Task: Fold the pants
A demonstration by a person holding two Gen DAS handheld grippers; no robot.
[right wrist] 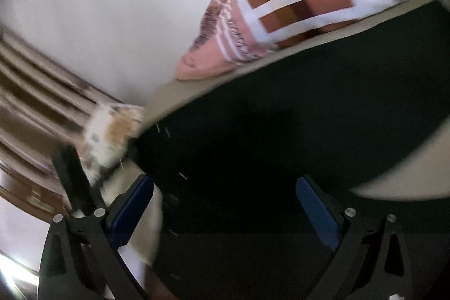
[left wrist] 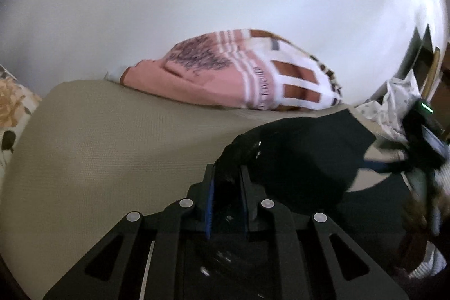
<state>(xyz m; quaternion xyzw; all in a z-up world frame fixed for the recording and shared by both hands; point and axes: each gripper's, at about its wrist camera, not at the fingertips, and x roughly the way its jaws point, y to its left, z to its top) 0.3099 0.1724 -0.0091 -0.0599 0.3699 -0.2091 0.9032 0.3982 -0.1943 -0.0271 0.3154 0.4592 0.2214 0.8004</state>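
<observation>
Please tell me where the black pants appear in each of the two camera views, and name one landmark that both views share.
Left wrist view: the black pants lie at lower right on the beige bed surface, one bunched edge pinched in the shut left gripper.
Right wrist view: the pants fill the centre and right, spreading under the open right gripper.
Shared landmark: the pink and brown patterned pillow against the white wall.

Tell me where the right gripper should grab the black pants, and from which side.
Probably the free edge of the black pants, along the border beside the right gripper's left pad. Come in from the bare beige bed side, jaws straddling that edge. The left gripper is already clamped on a bunched corner, so an edge grip would let the fabric hang flat.
</observation>
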